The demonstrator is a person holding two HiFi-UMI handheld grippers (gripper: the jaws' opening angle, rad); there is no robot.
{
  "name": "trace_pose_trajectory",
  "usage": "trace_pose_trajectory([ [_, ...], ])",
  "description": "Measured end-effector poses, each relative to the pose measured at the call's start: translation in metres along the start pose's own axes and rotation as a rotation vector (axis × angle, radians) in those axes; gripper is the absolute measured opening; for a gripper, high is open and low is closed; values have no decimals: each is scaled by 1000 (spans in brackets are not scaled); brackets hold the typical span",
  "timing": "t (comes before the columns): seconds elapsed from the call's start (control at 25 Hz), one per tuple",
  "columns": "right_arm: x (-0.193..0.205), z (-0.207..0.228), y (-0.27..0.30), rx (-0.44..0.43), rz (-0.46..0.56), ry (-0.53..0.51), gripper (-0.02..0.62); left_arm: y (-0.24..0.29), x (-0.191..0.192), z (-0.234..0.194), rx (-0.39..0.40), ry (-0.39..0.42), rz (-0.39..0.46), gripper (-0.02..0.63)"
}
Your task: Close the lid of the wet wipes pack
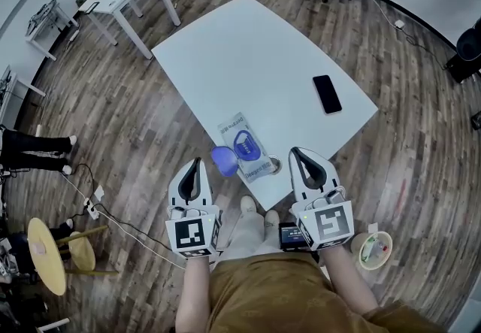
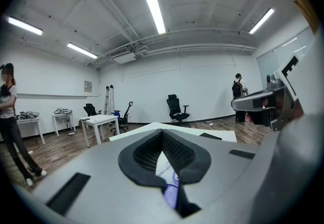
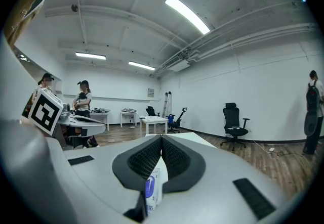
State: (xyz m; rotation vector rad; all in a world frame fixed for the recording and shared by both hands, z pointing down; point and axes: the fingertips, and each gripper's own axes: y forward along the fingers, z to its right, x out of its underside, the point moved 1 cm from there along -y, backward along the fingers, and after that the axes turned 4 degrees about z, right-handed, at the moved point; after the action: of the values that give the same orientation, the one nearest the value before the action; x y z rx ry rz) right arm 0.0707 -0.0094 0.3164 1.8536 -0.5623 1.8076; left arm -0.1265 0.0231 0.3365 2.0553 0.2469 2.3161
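Here, in the head view, the wet wipes pack (image 1: 244, 151) lies at the white table's (image 1: 255, 61) near edge, ahead of and between the two claws. Its blue lid (image 1: 223, 161) is flipped open, just right of the left gripper (image 1: 197, 162); I cannot tell what is inside. The right gripper (image 1: 294, 151) sits just right of the pack, and both are held low with forearms drawn in.

In the left gripper view, the left gripper (image 2: 162, 134) has its tips together on nothing, with the pack (image 2: 164, 167) showing beyond them.

In the right gripper view, the right gripper (image 3: 161, 139) is likewise closed and empty, with the pack (image 3: 153, 187) beyond its tips.
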Motion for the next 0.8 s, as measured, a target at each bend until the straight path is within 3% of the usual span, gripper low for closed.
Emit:
trace_pose_trajectory([
  [0.8, 30, 7, 63, -19, -88, -8, 8, 60, 63, -30, 34, -26, -122, 6],
])
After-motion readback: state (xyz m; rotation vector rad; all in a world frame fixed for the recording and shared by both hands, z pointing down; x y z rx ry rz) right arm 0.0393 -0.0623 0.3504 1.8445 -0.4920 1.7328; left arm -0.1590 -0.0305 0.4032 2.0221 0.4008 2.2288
